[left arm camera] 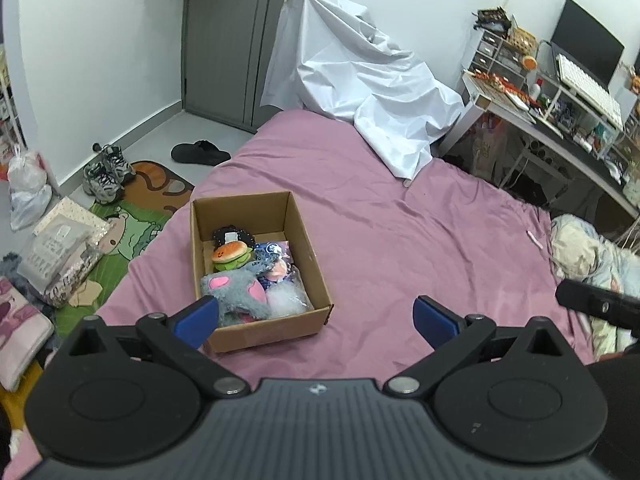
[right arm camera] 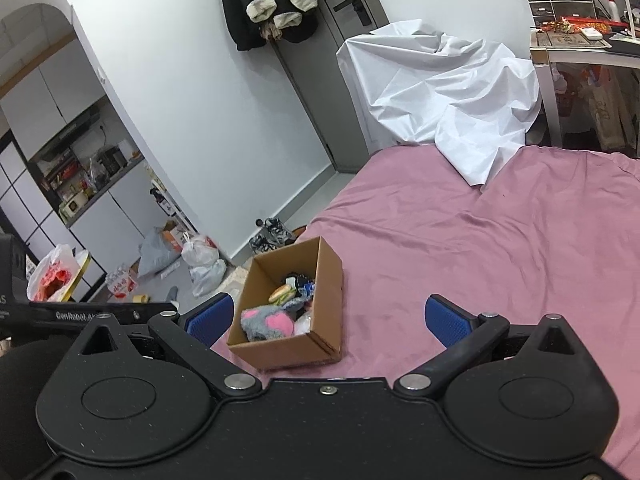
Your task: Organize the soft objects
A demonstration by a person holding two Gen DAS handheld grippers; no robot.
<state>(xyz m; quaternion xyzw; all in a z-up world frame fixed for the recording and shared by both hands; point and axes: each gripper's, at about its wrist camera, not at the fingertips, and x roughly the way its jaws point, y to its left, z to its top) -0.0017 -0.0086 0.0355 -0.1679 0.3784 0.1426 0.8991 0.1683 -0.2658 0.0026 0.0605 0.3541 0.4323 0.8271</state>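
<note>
An open cardboard box [left arm camera: 308, 248] sits on the pink bedspread [left arm camera: 400, 240] near the bed's left edge. Inside lie a grey plush with pink patches [left arm camera: 236, 290], a burger plush [left arm camera: 230, 254], a clear bag of white stuffing [left arm camera: 286, 300] and a dark blue item [left arm camera: 274, 250]. My left gripper [left arm camera: 316, 320] hovers open just in front of the box, holding nothing. In the right wrist view the same box [right arm camera: 332, 280] with the grey plush [right arm camera: 266, 322] lies ahead and slightly left of my open, unloaded right gripper [right arm camera: 328, 318].
A white sheet [left arm camera: 360, 88] drapes something at the bed's far end. A cluttered desk [left arm camera: 560, 120] stands to the right, a patterned quilt [left arm camera: 588, 252] lies at the bed's right edge. Shoes [left arm camera: 106, 172], a mat and bags cover the floor on the left.
</note>
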